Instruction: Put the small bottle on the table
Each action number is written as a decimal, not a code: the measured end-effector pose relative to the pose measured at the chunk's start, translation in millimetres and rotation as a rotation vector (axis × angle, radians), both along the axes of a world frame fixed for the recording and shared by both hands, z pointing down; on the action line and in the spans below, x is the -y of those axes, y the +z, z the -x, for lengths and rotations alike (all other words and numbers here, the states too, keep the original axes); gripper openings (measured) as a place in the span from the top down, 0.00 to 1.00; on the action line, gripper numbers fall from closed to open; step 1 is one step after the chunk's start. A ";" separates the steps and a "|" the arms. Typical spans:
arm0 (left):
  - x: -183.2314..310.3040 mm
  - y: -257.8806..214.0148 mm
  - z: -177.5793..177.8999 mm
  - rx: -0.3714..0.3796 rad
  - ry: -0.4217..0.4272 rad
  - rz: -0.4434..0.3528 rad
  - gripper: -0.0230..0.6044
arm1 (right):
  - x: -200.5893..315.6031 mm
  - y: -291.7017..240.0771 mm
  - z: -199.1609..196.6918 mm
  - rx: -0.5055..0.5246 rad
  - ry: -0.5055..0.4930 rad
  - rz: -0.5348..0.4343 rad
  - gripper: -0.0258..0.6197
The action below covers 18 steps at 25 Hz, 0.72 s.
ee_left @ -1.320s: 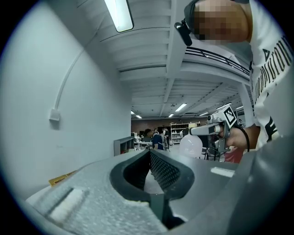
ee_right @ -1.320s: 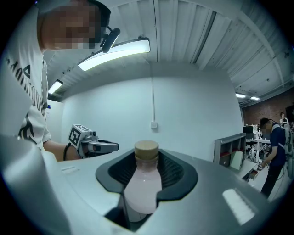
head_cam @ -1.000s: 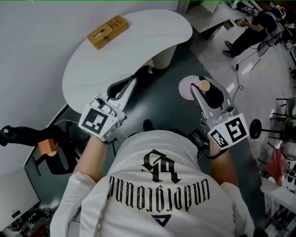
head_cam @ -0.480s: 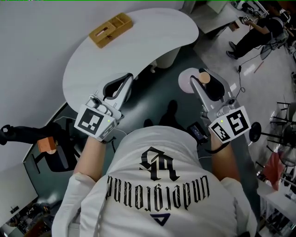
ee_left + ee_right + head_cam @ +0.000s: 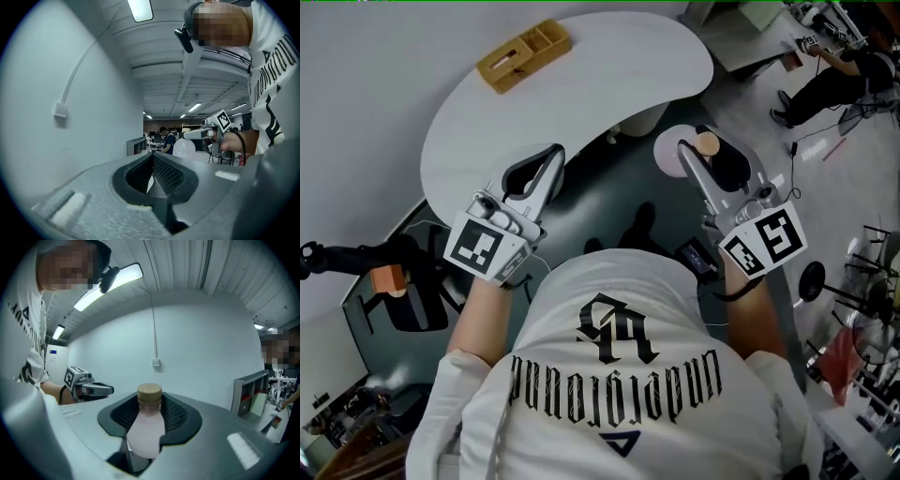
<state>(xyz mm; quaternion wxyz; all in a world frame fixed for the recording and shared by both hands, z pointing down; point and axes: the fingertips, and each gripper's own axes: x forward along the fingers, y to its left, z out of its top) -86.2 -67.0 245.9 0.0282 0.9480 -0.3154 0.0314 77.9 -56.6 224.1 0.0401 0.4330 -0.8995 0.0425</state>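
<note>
My right gripper is shut on the small bottle, pale pink with a tan cap. It holds the bottle over the dark floor, just right of the white rounded table. In the right gripper view the bottle stands between the pads, cap toward the far wall, inside my right gripper. My left gripper is shut and empty, its tips over the table's near edge. In the left gripper view the tips of my left gripper meet, and the bottle shows beyond them.
A wooden box lies at the table's far side. A black chair with an orange part stands at the left. A seated person is at the upper right, with stands and a round base along the right.
Both grippers have moved a little forward toward the table. The left one now reaches over its near edge. The bottle stays in the right gripper.
</note>
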 end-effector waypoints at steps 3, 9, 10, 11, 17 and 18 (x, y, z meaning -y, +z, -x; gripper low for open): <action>21.8 3.0 -15.7 0.003 -0.021 0.006 0.96 | 26.0 7.4 -13.3 0.001 -0.035 0.013 0.75; 64.7 4.4 -58.2 0.011 -0.067 0.000 0.96 | 76.4 15.2 -49.8 0.007 -0.104 0.026 0.75; 70.5 5.7 -65.7 0.008 -0.076 0.003 0.96 | 83.9 16.1 -56.6 0.006 -0.115 0.028 0.75; 76.1 7.0 -72.7 0.004 -0.087 0.006 0.96 | 90.9 16.9 -63.5 0.006 -0.125 0.029 0.75; 97.8 6.5 -109.1 -0.016 -0.138 0.003 0.96 | 119.7 16.1 -104.2 0.000 -0.176 0.029 0.75; 101.2 7.8 -112.7 -0.019 -0.144 0.008 0.96 | 124.6 17.4 -109.0 -0.005 -0.181 0.030 0.75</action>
